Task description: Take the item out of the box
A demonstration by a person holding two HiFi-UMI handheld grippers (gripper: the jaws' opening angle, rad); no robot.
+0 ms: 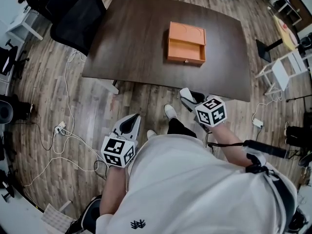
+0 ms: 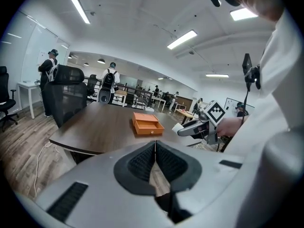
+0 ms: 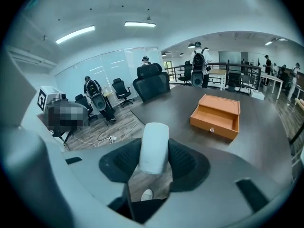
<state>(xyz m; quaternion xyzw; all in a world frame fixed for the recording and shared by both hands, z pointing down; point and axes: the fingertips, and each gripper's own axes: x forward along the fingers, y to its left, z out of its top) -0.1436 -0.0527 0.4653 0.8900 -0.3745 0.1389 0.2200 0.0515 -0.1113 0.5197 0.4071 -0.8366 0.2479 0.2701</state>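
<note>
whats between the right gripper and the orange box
Nothing but bare dark table between the right gripper, shut on a white item, and the orange box, seen in the head and right gripper views.

Orange box (image 1: 186, 43) open on dark table (image 1: 131, 48)

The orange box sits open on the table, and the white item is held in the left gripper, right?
No: the right gripper holds the white item, as the right gripper view shows; the left gripper is shut, empty. The orange box does sit open on the table.
</note>
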